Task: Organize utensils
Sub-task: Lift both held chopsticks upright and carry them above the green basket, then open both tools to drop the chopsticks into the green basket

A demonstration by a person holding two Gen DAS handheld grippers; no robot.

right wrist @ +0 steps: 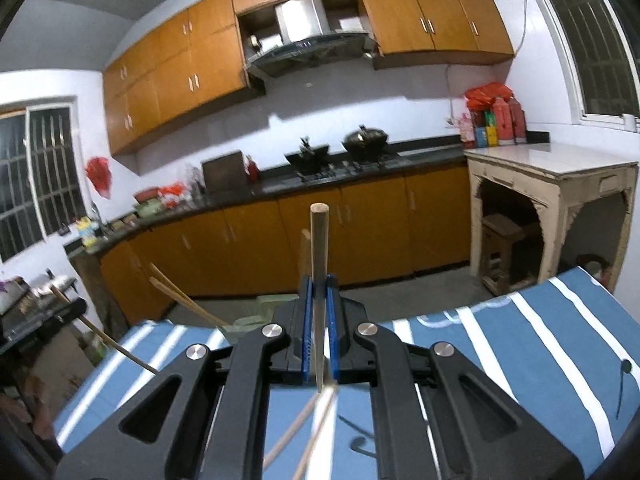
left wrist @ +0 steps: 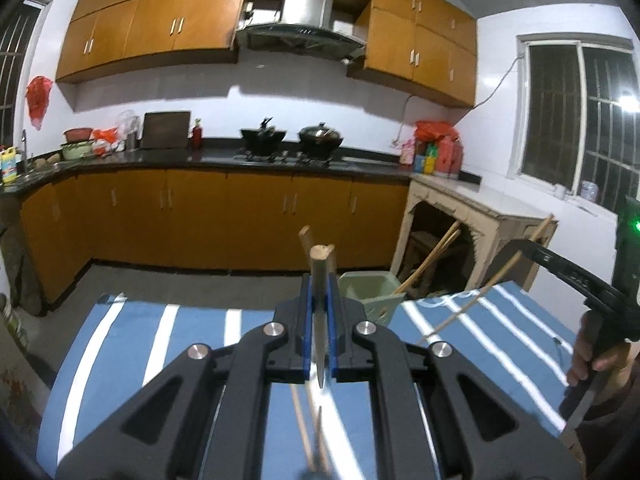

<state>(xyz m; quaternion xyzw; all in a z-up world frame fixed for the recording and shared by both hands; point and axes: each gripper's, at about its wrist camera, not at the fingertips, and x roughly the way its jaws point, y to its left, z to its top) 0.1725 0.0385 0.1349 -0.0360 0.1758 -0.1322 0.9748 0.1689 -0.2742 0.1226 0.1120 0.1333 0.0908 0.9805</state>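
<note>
Each tool (left wrist: 319,300) (right wrist: 319,300) grips perhaps two chopsticks (left wrist: 320,276) (right wrist: 319,248).

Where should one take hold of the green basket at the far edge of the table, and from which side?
Probably the near rim of the green basket, at its left part, from above, one finger inside the wall and one outside. It stands upright with an open top, and wooden sticks lean out on its right.
</note>
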